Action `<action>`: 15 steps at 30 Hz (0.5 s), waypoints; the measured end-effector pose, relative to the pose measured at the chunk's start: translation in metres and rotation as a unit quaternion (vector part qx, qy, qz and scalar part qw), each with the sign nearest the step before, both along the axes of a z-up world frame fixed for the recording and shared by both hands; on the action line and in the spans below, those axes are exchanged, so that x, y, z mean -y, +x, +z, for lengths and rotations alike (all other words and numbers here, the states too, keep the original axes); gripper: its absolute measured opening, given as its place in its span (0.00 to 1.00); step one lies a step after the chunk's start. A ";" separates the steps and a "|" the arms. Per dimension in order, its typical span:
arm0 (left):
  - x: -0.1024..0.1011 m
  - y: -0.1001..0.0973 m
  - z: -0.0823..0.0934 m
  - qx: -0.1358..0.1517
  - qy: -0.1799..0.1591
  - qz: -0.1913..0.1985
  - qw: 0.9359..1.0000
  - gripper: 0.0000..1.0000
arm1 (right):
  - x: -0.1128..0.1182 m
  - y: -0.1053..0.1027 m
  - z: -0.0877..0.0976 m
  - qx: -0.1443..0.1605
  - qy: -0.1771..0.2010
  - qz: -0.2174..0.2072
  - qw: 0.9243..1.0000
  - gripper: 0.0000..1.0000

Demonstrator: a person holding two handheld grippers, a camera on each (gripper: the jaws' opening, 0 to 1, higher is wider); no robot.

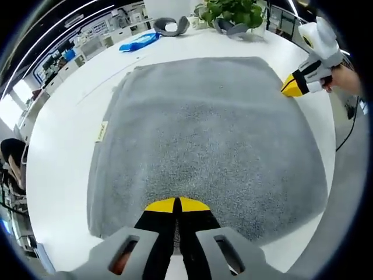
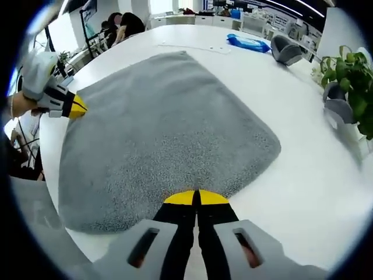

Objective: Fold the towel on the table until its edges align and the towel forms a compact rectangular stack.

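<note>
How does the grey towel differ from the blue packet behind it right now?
The grey fluffy towel is large and spread flat at the near table edge; the blue plastic packet is small, glossy and lies far back. The towel sits against both hand-held grippers; the packet lies apart from them. Both rest on the white table.

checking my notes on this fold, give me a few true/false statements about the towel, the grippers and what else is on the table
1. The grey towel lies spread flat on the white table. True.
2. The left gripper has its jaws wide open above the towel. False: its yellow tips are closed together at the towel's near edge.
3. The right gripper is closed at a towel edge too. True; it also appears in the left gripper view at the towel's far right corner.
4. A red cloth lies beyond the towel. False: the item there is a blue packet.
5. A green plant stands at the far side of the table. True.
6. The towel is already a compact stack. False: it is unfolded, a single layer.
</note>
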State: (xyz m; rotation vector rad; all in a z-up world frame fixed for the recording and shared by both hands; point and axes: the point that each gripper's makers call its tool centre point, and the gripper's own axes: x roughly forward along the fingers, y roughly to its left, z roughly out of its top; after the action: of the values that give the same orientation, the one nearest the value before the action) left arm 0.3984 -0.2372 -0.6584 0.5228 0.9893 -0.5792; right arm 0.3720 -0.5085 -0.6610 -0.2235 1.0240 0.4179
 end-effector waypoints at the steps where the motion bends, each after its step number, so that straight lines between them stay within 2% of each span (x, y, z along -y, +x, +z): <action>1: 0.000 0.001 0.000 0.000 0.000 -0.003 1.000 0.00 | 0.000 -0.001 0.000 -0.001 -0.001 -0.001 1.000 0.00; 15: 0.003 0.010 0.000 -0.004 -0.004 -0.012 1.000 0.00 | 0.001 -0.011 0.000 0.005 -0.006 -0.014 1.000 0.00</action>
State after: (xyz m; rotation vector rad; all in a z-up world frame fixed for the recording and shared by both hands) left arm 0.4082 -0.2406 -0.6588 0.5248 0.9895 -0.6068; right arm 0.3610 -0.5094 -0.6610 -0.2223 1.0187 0.3851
